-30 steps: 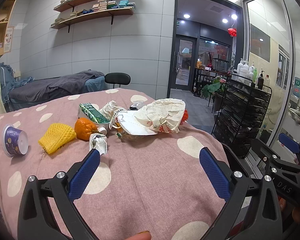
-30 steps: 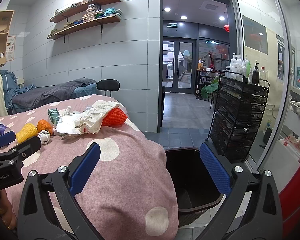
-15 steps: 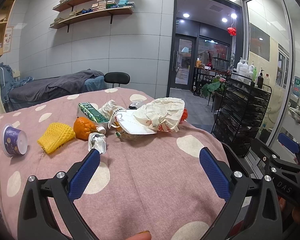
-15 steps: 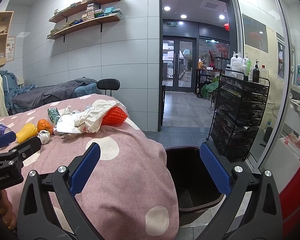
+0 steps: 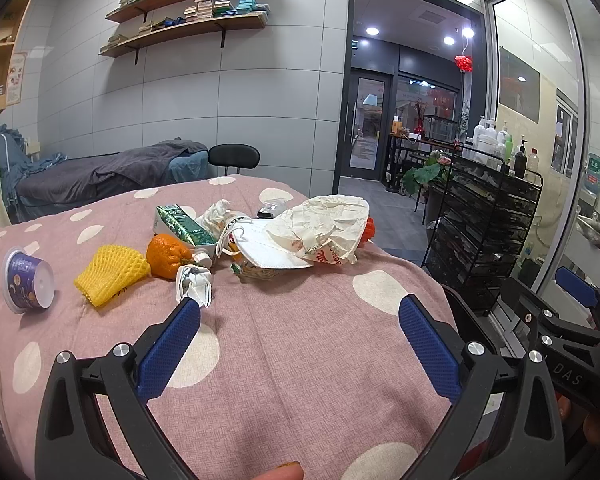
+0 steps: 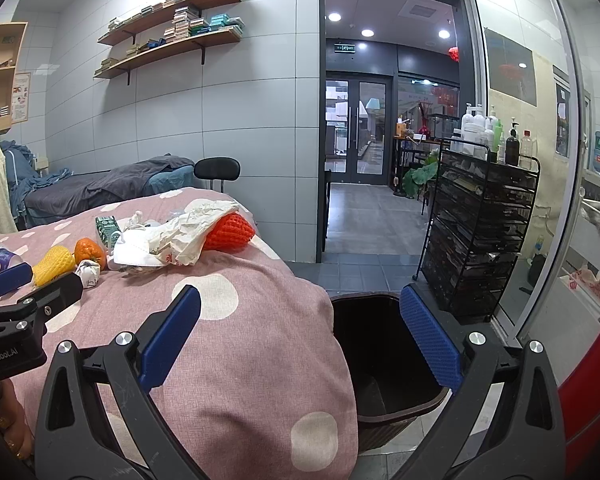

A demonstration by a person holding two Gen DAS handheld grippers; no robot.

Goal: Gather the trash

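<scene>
Hardly anything is shifting: both grippers, left [image 5: 299, 321] and right [image 6: 300, 312], are hovering spread, empty, facing the trash pile [image 5: 260, 236] beside the bin [image 6: 384, 360].

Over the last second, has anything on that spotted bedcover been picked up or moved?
Almost nothing changed. The left gripper crept slightly toward the trash pile; nothing was picked up. The orange, yellow foam net, white mask and dark bin stayed put, both jaws open and empty.

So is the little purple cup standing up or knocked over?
Knocked over. The purple cup lies on its side on the pink spotted cloth, its round end facing the camera.
</scene>
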